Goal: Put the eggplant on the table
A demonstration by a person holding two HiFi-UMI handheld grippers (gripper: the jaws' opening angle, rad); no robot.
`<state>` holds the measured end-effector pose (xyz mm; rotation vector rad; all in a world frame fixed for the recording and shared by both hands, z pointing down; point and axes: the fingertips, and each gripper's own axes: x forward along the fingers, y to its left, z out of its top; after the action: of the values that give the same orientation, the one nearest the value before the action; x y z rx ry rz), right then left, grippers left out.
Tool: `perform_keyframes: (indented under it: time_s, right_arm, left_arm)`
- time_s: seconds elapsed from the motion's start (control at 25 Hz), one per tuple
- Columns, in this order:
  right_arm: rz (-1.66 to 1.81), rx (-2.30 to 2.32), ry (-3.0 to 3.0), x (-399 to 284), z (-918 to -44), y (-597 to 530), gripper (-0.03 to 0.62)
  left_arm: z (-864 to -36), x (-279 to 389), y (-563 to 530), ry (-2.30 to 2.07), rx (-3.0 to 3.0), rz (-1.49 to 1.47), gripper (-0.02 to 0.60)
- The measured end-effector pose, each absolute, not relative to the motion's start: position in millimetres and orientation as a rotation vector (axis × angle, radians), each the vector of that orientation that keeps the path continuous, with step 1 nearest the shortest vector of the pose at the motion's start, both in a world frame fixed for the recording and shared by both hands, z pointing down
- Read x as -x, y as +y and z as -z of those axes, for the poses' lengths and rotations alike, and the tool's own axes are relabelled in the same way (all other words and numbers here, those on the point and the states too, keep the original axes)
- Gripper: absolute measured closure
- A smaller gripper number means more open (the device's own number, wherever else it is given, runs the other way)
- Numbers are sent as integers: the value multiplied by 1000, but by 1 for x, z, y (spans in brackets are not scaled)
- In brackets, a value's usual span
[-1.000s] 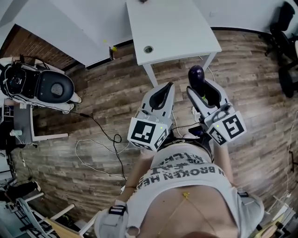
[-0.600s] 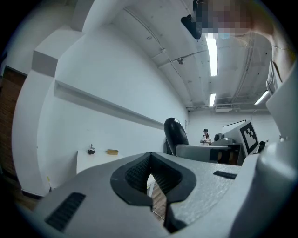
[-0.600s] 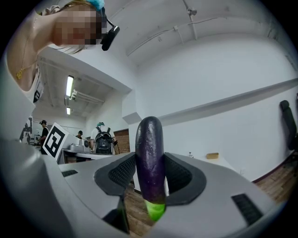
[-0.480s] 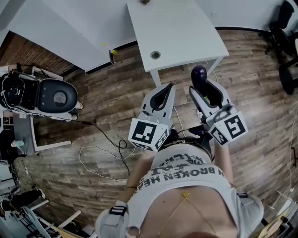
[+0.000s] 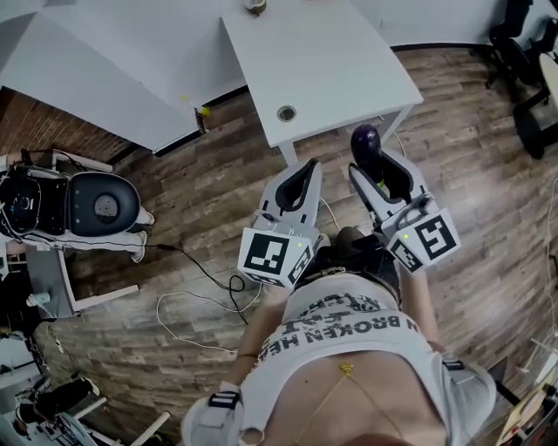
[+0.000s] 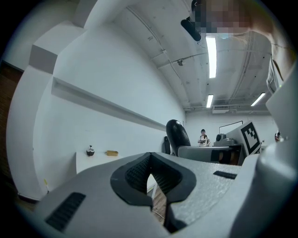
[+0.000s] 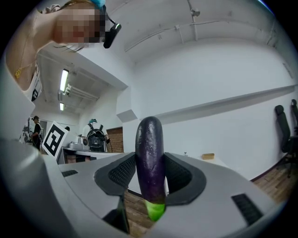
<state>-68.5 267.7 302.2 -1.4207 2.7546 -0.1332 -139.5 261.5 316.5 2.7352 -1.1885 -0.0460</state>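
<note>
A dark purple eggplant (image 5: 365,142) with a green stem end stands upright between the jaws of my right gripper (image 5: 377,167), which is shut on it. In the right gripper view the eggplant (image 7: 150,153) fills the gap between the black pads (image 7: 122,173). The white table (image 5: 331,61) lies just ahead of both grippers, and the eggplant hangs over the wooden floor near the table's front edge. My left gripper (image 5: 309,167) is level beside the right one, shut with nothing in it (image 6: 151,186). From the left gripper view the eggplant (image 6: 178,135) shows to the right.
The table has a round cable hole (image 5: 286,112) and a small object (image 5: 255,5) at its far edge. A dark machine (image 5: 87,196) stands at the left, cables (image 5: 200,279) trail on the floor, and office chairs (image 5: 523,52) are at the right.
Both grippers and the person have moved forward towards the table, which now sits closer. The eggplant stays gripped in the right gripper.
</note>
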Motion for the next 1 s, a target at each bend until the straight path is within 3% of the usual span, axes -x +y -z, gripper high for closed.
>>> perform_keyframes:
  time_s: [1.0]
  right_arm:
    - [126,1259,2871,15,-295,82,404]
  left_arm:
    - [-310,63,84,-1243,-2689,56,583]
